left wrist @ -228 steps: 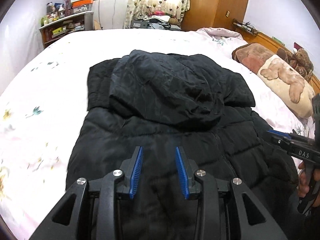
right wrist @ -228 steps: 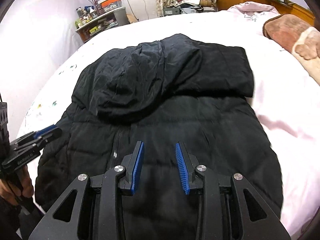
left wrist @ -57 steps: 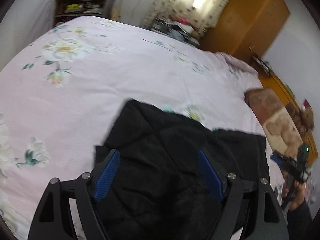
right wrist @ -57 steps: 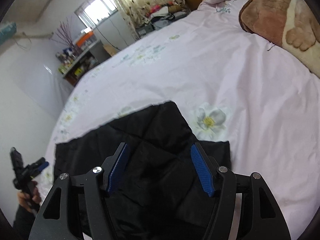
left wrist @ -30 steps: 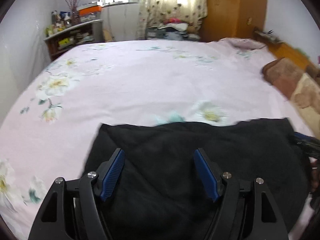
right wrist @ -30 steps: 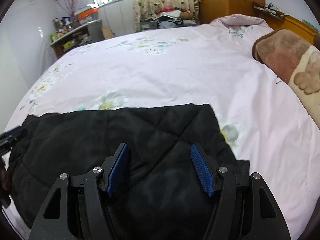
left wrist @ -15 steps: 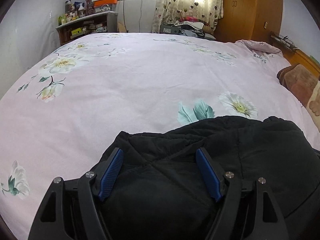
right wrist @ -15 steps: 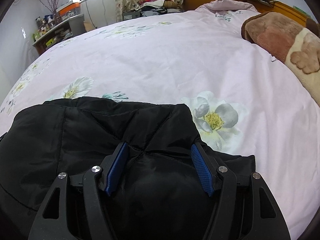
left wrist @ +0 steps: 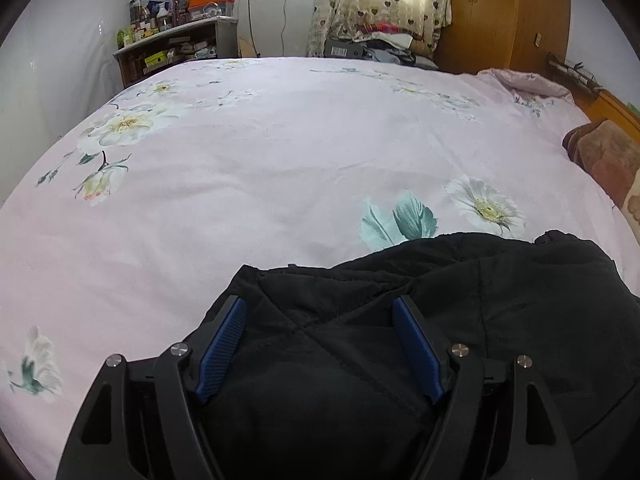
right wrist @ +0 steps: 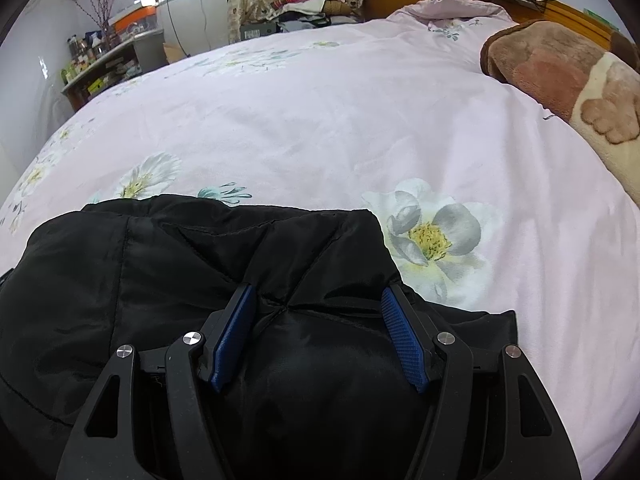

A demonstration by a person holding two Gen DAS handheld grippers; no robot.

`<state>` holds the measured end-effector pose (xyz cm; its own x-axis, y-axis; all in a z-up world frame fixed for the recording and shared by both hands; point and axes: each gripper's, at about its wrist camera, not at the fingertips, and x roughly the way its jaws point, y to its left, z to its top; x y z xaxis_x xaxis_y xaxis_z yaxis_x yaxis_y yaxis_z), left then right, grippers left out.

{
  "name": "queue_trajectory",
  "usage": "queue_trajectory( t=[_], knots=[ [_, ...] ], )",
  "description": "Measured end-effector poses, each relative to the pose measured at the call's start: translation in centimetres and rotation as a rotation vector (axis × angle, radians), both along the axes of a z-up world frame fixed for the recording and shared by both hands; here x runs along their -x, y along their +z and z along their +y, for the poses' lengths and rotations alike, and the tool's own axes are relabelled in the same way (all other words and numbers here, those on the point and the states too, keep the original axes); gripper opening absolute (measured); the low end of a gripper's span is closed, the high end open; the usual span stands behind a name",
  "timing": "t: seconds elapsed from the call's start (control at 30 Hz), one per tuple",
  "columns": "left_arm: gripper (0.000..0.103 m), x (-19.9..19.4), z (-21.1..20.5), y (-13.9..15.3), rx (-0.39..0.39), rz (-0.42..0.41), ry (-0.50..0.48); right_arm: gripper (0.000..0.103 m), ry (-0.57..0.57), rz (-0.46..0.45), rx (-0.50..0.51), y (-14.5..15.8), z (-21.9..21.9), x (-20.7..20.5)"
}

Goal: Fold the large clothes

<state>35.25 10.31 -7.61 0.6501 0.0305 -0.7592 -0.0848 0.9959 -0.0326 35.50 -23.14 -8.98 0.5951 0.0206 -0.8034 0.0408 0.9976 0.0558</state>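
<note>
A black quilted puffer jacket [left wrist: 480,312] lies bunched at the near edge of a pink flowered bed [left wrist: 280,160]. My left gripper [left wrist: 320,320] has its blue-padded jaws spread wide, with a thick bulge of the jacket filling the gap between them. In the right wrist view the jacket [right wrist: 140,272] spreads to the left, and my right gripper [right wrist: 318,312] likewise stands wide with a bulge of jacket between its pads. Whether either pair of pads presses the fabric is unclear.
A brown and cream plush blanket [right wrist: 568,76] lies along the bed's right side. A cluttered shelf [left wrist: 172,52] and a curtained window stand beyond the far edge, with a wooden wardrobe [left wrist: 500,16] at the far right.
The jacket has come from spread flat on the bed to a bunched mass at the near edge. Over the last half second both views have barely shifted.
</note>
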Motion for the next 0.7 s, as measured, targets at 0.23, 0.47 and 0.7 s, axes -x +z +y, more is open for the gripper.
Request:
queue_trajectory(
  t=[0.23, 0.47, 0.7],
  knots=[
    [0.075, 1.9, -1.2, 6.4, 0.081, -0.083, -0.072, 0.065, 0.027, -0.087, 0.002, 6.3, 2.3, 2.3],
    [0.071, 1.1, -7.6, 4.8, 0.103, -0.033, -0.245, 0.065, 0.227, -0.080, -0.046, 5.8, 11.3, 2.1],
    [0.070, -0.6, -7.8, 0.5, 0.080, 0.005, -0.220, 0.064, 0.214, -0.051, -0.020, 1.8, 11.3, -0.3]
  ],
)
